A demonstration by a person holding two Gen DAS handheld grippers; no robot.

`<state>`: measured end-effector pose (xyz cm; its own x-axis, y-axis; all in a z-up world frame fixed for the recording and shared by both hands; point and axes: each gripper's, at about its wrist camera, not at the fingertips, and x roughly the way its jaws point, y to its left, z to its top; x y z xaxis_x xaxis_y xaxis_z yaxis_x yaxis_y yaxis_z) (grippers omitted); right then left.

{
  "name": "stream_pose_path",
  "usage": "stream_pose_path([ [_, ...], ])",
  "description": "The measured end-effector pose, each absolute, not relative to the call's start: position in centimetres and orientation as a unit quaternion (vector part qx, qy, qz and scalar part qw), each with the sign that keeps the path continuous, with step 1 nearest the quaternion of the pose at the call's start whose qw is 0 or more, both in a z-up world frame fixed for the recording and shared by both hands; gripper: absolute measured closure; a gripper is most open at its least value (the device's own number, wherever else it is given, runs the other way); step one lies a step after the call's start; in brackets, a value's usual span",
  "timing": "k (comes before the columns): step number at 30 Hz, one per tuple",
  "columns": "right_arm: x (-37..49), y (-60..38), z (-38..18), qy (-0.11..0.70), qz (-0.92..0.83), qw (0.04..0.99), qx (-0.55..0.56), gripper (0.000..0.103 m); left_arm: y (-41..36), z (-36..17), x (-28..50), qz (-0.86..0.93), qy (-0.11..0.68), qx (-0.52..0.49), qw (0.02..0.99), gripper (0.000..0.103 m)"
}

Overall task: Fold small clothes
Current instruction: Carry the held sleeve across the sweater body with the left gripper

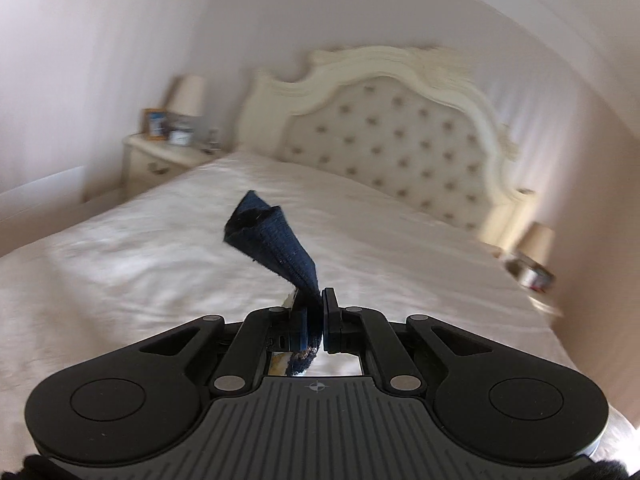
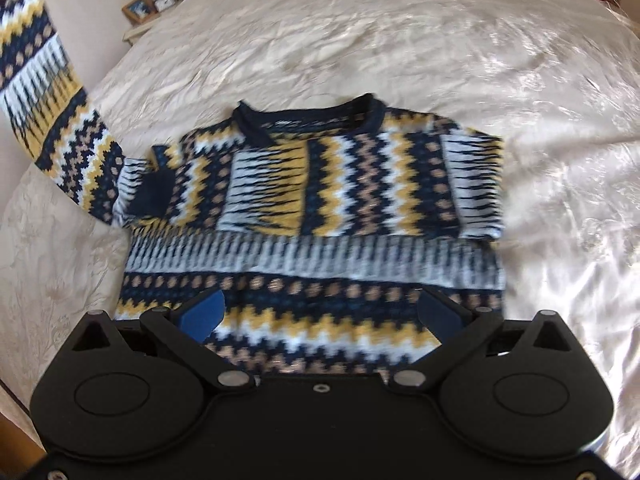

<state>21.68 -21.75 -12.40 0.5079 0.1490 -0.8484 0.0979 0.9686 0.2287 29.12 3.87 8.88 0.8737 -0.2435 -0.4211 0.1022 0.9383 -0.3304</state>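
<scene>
A small knitted sweater (image 2: 320,208) in navy, yellow, white and tan zigzag bands lies flat on the bed, neck away from me. Its right sleeve is folded across the chest. Its left sleeve (image 2: 52,120) is lifted up and out to the left. My left gripper (image 1: 322,304) is shut on the navy cuff (image 1: 276,240) of that sleeve and holds it in the air above the bed. My right gripper (image 2: 320,312) is open and empty, hovering over the sweater's lower hem.
The cream satin bedspread (image 2: 500,60) surrounds the sweater. A tufted cream headboard (image 1: 400,136) stands at the far end. A bedside table (image 1: 160,156) with a lamp and photo frames is at the left; another lamp (image 1: 536,244) stands at the right.
</scene>
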Motion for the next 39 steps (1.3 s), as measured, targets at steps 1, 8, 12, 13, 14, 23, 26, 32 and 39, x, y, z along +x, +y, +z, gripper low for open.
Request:
stream_pose_path([
  [1, 21.5, -22.4, -12.5, 0.494, 0.014, 0.86, 0.128, 0.001, 2.4, 8.9, 29.3, -0.103, 0.234, -0.148, 0.955, 0.097],
  [8, 20.4, -26.7, -13.1, 0.488, 0.01, 0.859, 0.152, 0.001, -6.7, 3.5, 30.6, -0.154, 0.297, -0.128, 0.934, 0.097],
  [12, 19.4, -28.6, -13.4, 0.489, 0.008, 0.859, 0.154, 0.001, -11.9, -2.0, 31.7, -0.174, 0.361, -0.11, 0.91, 0.097],
  [13, 19.2, -29.0, -13.5, 0.49, 0.007, 0.858, 0.155, 0.001, -13.1, -3.4, 32.0, -0.179, 0.377, -0.101, 0.903, 0.096],
  [14, 18.9, -29.4, -13.6, 0.491, 0.004, 0.857, 0.157, 0.001, -14.2, -4.7, 32.1, -0.185, 0.393, -0.092, 0.896, 0.096],
  [23, 17.5, -32.4, -14.8, 0.5, -0.012, 0.849, 0.168, 0.001, -18.9, -9.0, 30.5, -0.251, 0.435, -0.038, 0.864, 0.085],
  [26, 18.0, -32.6, -14.9, 0.495, -0.014, 0.853, 0.168, 0.001, -18.1, -8.6, 29.6, -0.256, 0.432, -0.028, 0.864, 0.082],
  [32, 20.7, -32.6, -14.5, 0.479, -0.014, 0.86, 0.173, 0.001, -12.5, -9.4, 29.4, -0.203, 0.45, 0.021, 0.87, 0.082],
  [39, 24.3, -31.6, -14.3, 0.441, -0.01, 0.882, 0.165, 0.005, -3.7, -11.5, 32.0, -0.108, 0.492, 0.004, 0.864, 0.082],
])
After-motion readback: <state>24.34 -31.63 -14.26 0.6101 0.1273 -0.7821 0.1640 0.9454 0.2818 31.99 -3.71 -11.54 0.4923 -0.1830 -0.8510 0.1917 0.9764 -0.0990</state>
